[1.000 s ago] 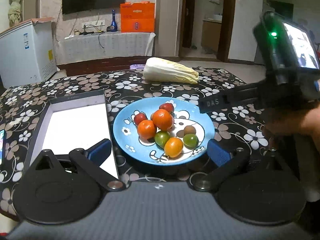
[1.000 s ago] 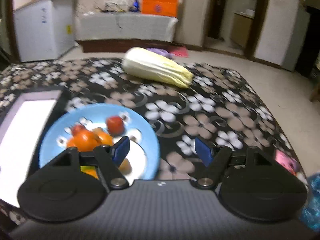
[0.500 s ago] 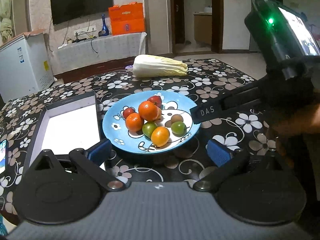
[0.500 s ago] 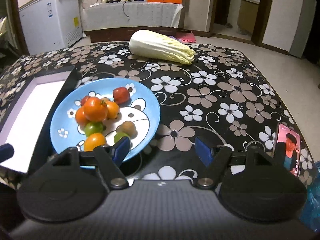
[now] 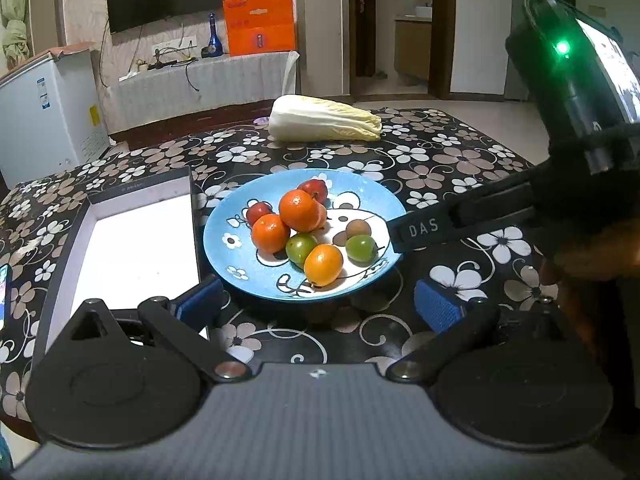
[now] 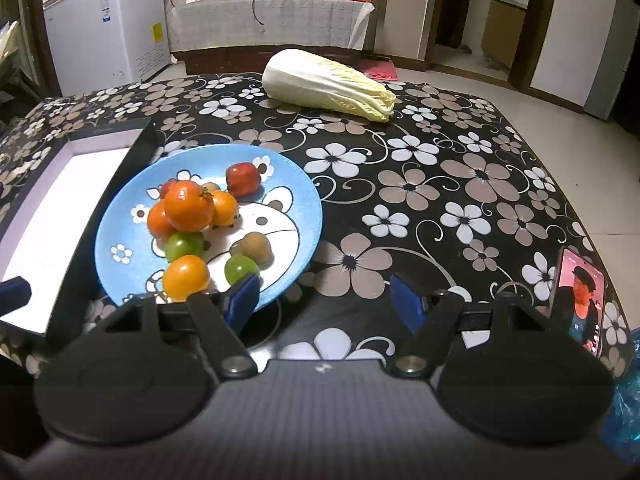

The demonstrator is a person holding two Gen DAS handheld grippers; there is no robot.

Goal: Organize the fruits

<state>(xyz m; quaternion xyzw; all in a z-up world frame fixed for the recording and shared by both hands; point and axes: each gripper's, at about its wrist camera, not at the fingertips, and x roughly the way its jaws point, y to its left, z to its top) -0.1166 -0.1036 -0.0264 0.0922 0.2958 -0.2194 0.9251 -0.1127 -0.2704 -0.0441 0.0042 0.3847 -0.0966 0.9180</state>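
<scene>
We've got both claws parted wide w/ nothing between the pads: the left gripper hangs at the near rim of the blue plate, the right gripper hangs at the plate's near-right edge, its left pad over the rim.

The fruit sits piled on the plate: three oranges stacked in a clump, top orange resting on the others, a red fruit at the back, two green ones, a small brown one and a yellow-orange one nearest us. The shallow box w/ the white floor lies just left of the plate, touching or nearly so, and nothing shows inside it. A cabbage lies well behind, a phone at the table's right edge.

Whether the fruit is meant to leave the plate or ends on it, we can't tell from this alone.

For any pick, our judgement: take loose singles at the front, e.g. the yellow-orange or the right green fruit, not the stack, which would roll if its base is nudged. Come down straight, pads either side at the widest part, squeeze gently since the skins look soft, and keep the pads off the rim so the plate doesn't tip.
</scene>
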